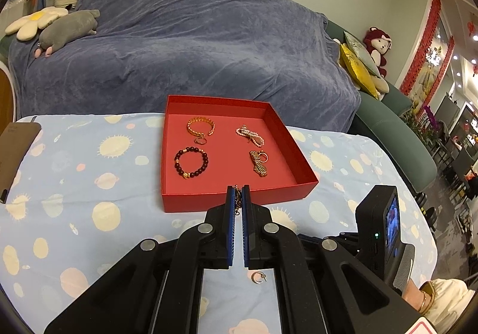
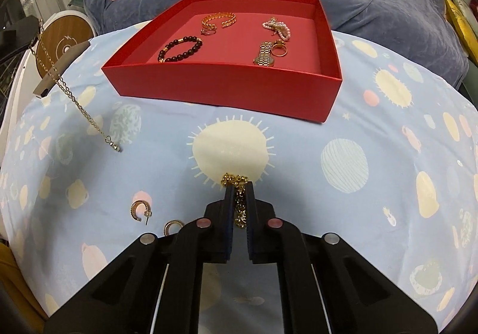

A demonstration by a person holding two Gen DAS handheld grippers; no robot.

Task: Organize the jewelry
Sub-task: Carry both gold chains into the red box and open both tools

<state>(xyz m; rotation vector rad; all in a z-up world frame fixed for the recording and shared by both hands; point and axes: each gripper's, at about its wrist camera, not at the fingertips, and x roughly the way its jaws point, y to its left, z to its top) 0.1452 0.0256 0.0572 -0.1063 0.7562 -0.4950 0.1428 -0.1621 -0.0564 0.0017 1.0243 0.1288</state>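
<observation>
- The left gripper (image 1: 238, 188) is clamped on a thin chain (image 1: 237, 199) that runs between its blue pads, just short of the near wall of the red box (image 1: 239, 199). In the right wrist view the same thin chain (image 2: 68, 89) hangs slanting down from the upper left, its small pendant end close over the cloth.
- The right gripper (image 2: 239, 184) is closed on a bunched gold chain (image 2: 239, 199), which spills past the fingertips onto the cloth at the near edge of a pale sun print.
- The red box stands toward the far edge of the tabletop, on a blue planet-print cloth (image 2: 373, 199).
- Inside the red box lie a gold bangle (image 2: 219, 20) at far left, a pink pearl bracelet (image 2: 276, 27) at far right, a dark bead bracelet (image 2: 180, 48) at near left, and a gold watch band (image 2: 264, 54) with a ring (image 2: 280, 48) at near right.
- A gold hoop earring (image 2: 140, 210) and a second hoop (image 2: 172, 226) lie on the cloth near the front edge, left of the right gripper.
</observation>
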